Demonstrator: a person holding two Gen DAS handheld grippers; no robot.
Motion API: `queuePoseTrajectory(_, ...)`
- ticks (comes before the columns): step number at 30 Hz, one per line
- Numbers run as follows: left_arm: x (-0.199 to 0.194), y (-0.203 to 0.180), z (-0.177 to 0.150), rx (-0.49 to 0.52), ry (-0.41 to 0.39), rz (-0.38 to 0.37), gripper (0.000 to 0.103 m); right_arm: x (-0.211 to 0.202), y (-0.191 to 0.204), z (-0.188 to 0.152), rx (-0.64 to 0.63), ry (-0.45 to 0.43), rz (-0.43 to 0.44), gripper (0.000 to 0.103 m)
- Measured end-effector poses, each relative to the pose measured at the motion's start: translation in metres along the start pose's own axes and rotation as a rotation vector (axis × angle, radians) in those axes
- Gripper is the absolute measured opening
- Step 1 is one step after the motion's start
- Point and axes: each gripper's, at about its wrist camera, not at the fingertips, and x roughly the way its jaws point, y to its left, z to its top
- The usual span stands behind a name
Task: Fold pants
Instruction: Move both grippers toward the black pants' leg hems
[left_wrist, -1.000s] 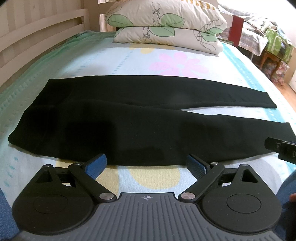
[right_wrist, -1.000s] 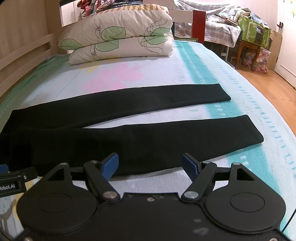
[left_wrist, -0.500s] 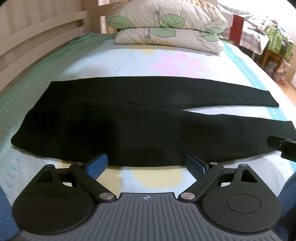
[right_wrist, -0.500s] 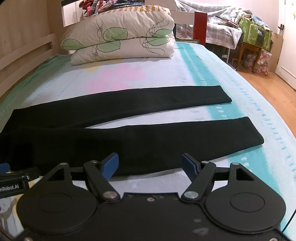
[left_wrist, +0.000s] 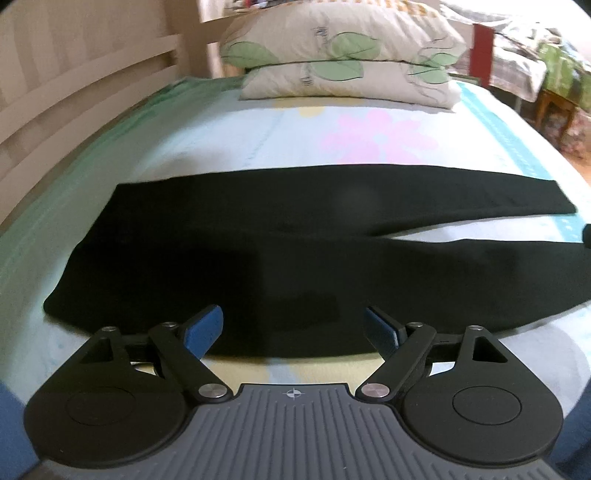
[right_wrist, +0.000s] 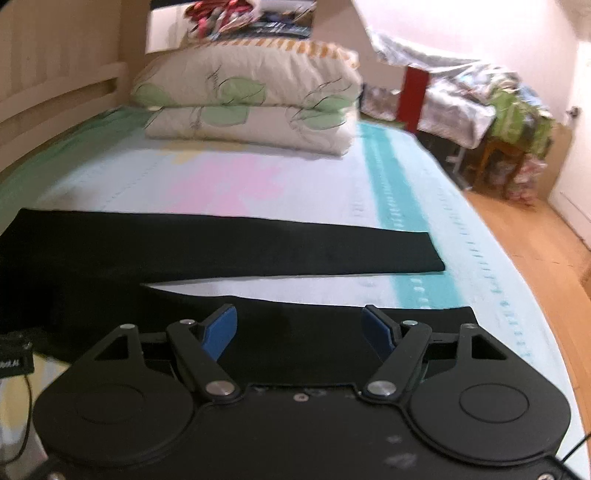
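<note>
Black stretch-fabric pants lie flat across a pastel flower-print bedsheet, waistband to the left and both legs running right with a narrow wedge of sheet between them, spread as if for a first fold. Over their near edge, the left gripper has just been narrowing its blue-padded jaws slightly, though they stand wide with nothing gripped. Over the nearer leg, the right gripper hangs equally wide and empty. Two leaf-print pillows are stacked beyond.
</note>
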Motion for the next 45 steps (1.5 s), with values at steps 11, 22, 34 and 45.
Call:
queuePoseTrajectory(11,0.029,-0.026,-0.003,0.112,0.100,-0.046,0.073,0.030,-0.100,0.015,0.066,0.178,-0.030,0.075)
queuePoseTrajectory(22,0.053,-0.064,-0.029,0.237,0.196,-0.077,0.073,0.076,-0.147,-0.037,0.047,0.280,-0.013,0.075)
queuePoseTrajectory(34,0.067,-0.058,-0.021,0.193,0.244,-0.057,0.073,0.092,-0.116,-0.083,-0.598,0.178,0.022,0.074)
queuePoseTrajectory(45,0.049,-0.066,-0.037,0.179,0.216,-0.027,0.073,0.135,-0.132,-0.044,-0.329,0.206,0.129,0.018)
